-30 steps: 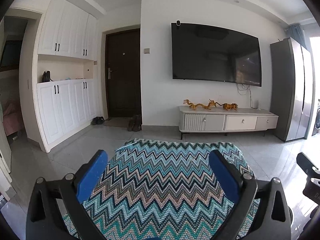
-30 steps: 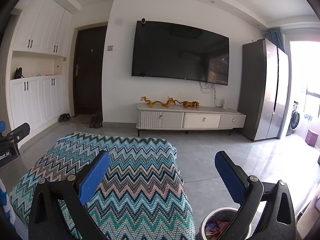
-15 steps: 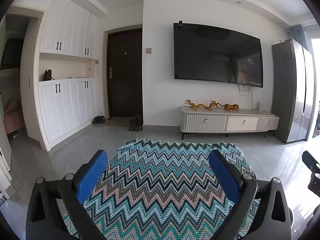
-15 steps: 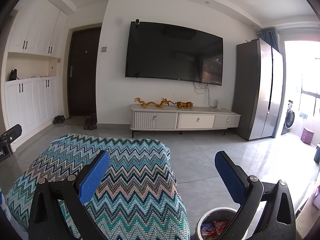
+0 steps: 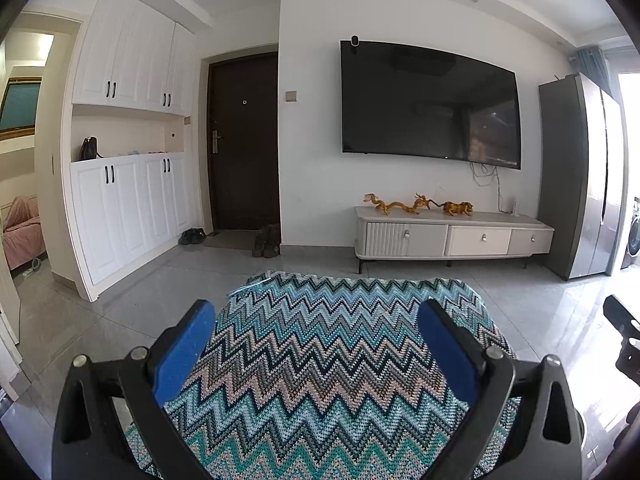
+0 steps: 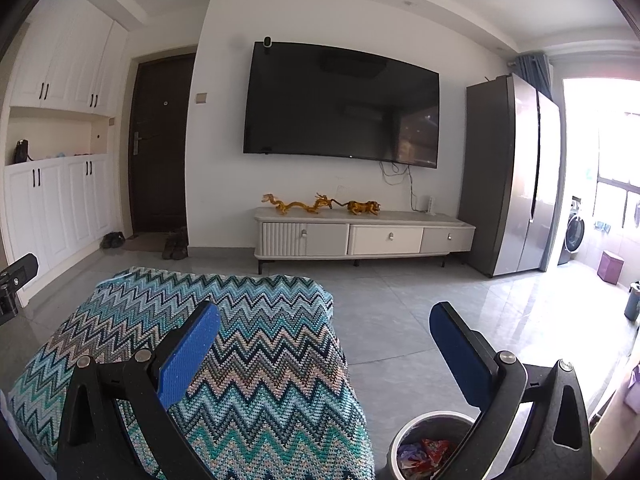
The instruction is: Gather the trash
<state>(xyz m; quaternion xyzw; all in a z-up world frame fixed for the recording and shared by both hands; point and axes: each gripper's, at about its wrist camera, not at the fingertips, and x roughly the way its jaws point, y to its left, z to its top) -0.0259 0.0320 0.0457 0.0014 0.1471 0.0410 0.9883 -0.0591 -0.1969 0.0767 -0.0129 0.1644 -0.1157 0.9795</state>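
My left gripper (image 5: 316,324) stands open with nothing between its blue pads, held above a table covered by a teal zigzag cloth (image 5: 328,360). My right gripper (image 6: 324,328) is also open and holds nothing, over the right edge of the same cloth (image 6: 224,344). A round grey trash bin (image 6: 428,446) stands on the floor at the lower right of the right wrist view, with colourful wrappers inside. No loose trash shows on the cloth. The right gripper's body (image 5: 624,340) pokes in at the right edge of the left wrist view.
A TV (image 5: 430,104) hangs over a low white cabinet (image 5: 452,236) with golden figurines. A dark door (image 5: 244,144), white cupboards (image 5: 124,160) and shoes (image 5: 268,240) are at the left. A grey fridge (image 6: 508,176) stands at the right, with tiled floor (image 6: 420,308) between.
Both views have shifted slightly to the right and tilted a little, so the bin shows more fully in the right wrist view. Both grippers stay open and hold nothing.
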